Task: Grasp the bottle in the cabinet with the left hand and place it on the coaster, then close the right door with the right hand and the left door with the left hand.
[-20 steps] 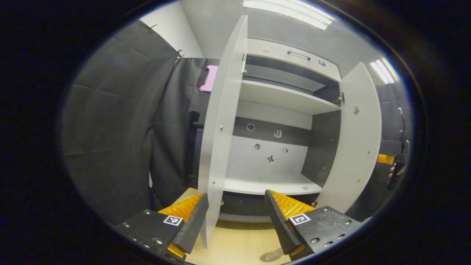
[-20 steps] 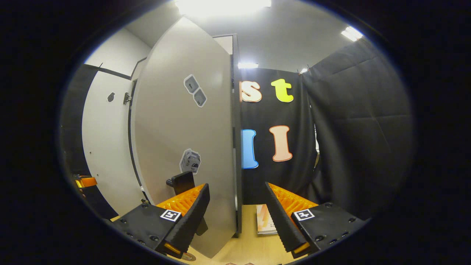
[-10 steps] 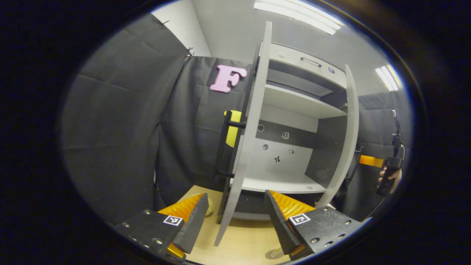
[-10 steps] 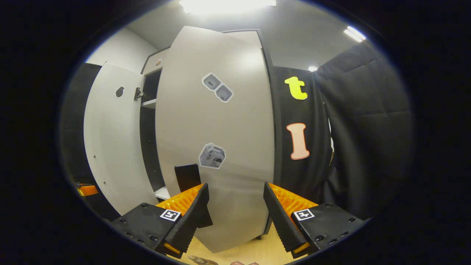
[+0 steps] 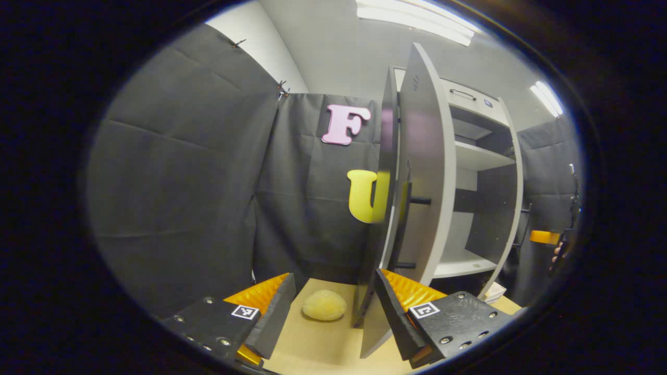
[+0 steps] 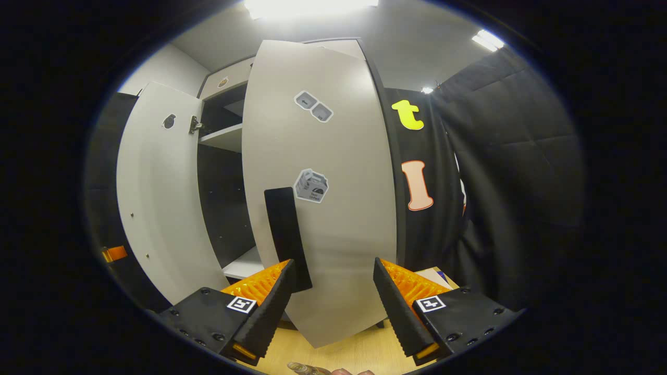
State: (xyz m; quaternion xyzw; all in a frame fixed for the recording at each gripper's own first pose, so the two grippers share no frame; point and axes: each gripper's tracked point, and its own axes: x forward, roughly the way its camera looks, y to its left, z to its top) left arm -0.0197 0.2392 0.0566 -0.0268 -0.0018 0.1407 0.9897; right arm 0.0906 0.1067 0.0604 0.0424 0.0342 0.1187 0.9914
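The left door (image 5: 424, 156) stands nearly edge-on just right of centre, its outer face toward me and its bottom corner by my right finger. My left gripper (image 5: 333, 312) is open outside this door, with nothing between its fingers. The cabinet (image 5: 469, 219) shows bare shelves behind it. My right gripper (image 6: 333, 304) is open against the outer face of the right door (image 6: 323, 219), below its black handle (image 6: 286, 234). The left door (image 6: 156, 198) stands wide open. A clear rounded thing (image 6: 307, 369) pokes up at the bottom edge; I cannot tell what it is.
A yellowish round lump (image 5: 324, 304) lies on the wooden table (image 5: 318, 349) just ahead of my left gripper. The right gripper (image 5: 544, 237) and the hand (image 5: 557, 252) holding it show far right. A book (image 6: 435, 273) lies on the table by the cloth wall.
My left gripper has swung left, from facing the cabinet's inside to outside the left door. The right door has turned from edge-on to face-on before my right gripper, partly covering the opening.
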